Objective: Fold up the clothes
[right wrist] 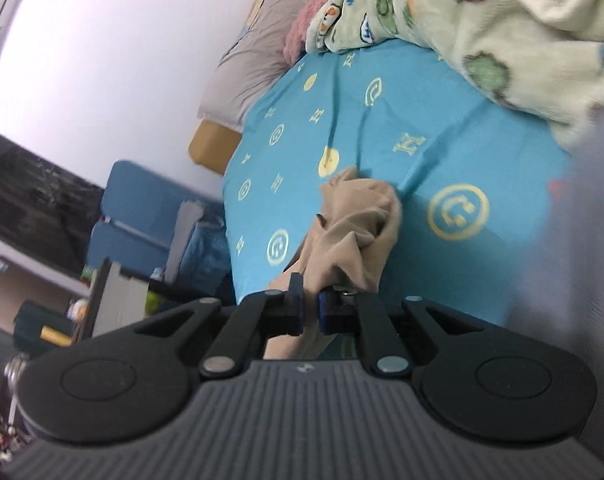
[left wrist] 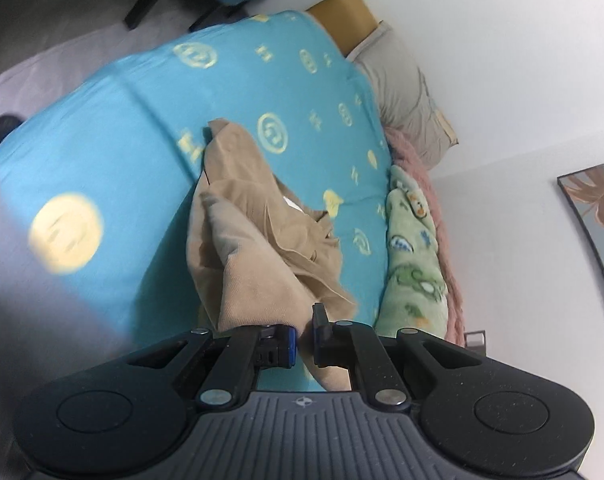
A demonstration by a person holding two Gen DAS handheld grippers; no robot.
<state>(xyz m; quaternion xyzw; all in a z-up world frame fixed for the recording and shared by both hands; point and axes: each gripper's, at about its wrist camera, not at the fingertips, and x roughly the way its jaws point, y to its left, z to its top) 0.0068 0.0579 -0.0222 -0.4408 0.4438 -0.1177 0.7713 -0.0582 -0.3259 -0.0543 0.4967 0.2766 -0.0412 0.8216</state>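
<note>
A tan garment (left wrist: 258,240) lies crumpled on a bed with a turquoise sheet (left wrist: 114,128) printed with yellow emblems. My left gripper (left wrist: 305,340) is shut on one edge of the tan garment, which bunches up just ahead of the fingers. In the right wrist view the same garment (right wrist: 353,232) hangs from my right gripper (right wrist: 310,312), which is shut on another edge of it above the turquoise sheet (right wrist: 441,120). Both views are tilted and a little blurred.
A green cartoon-print blanket (left wrist: 413,248) and a pink fuzzy one (left wrist: 425,168) lie along the wall side, with a grey pillow (left wrist: 401,84) at the head. In the right wrist view, a blue sofa (right wrist: 138,208) and cluttered shelves (right wrist: 42,280) stand beyond the bed.
</note>
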